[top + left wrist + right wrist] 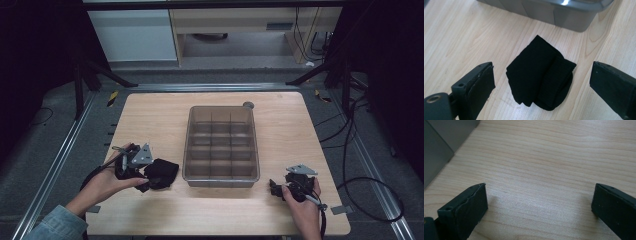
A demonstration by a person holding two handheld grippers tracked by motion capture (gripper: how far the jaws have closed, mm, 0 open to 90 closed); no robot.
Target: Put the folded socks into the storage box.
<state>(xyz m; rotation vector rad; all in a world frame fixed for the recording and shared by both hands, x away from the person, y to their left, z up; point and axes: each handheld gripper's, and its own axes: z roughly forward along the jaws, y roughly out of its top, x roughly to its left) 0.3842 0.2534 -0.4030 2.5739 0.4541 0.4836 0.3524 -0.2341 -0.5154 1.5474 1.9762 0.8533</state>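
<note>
The left gripper [541, 82] hangs low over the table [150, 112], jaws spread wide, and right between them lies the folded black sock bundle [540, 75], resting flat on the wood near the front-left part of the table, just beside the near-left corner of the clear divided bin [220, 144]. From above, the left gripper [142, 172] sits at the bundle's [162, 172] left flank, the left hand [102, 182] wrapped around its body, and whether a jaw tip already brushes the fabric is hard to say at this size. In the left gripper view the bundle's long axis runs away from the jaws, tilting from lower right up toward the bin's wall [564, 16], so the two pads stand either side of its narrower width: that looks like the line a squeeze would want. Nothing is pinched yet; there is bare wood on both sides of the cloth. Over by the front-right part of the table, the right gripper [280, 187] rests low in the right hand [305, 205], and its own view shows its jaws wide apart over bare table [544, 170] with a corner of the bin [439, 147] at the left. It is well apart from the socks, with the bin in between, so the left gripper is clearly the nearer one for the pick, with the bin's compartments just beyond it.
</note>
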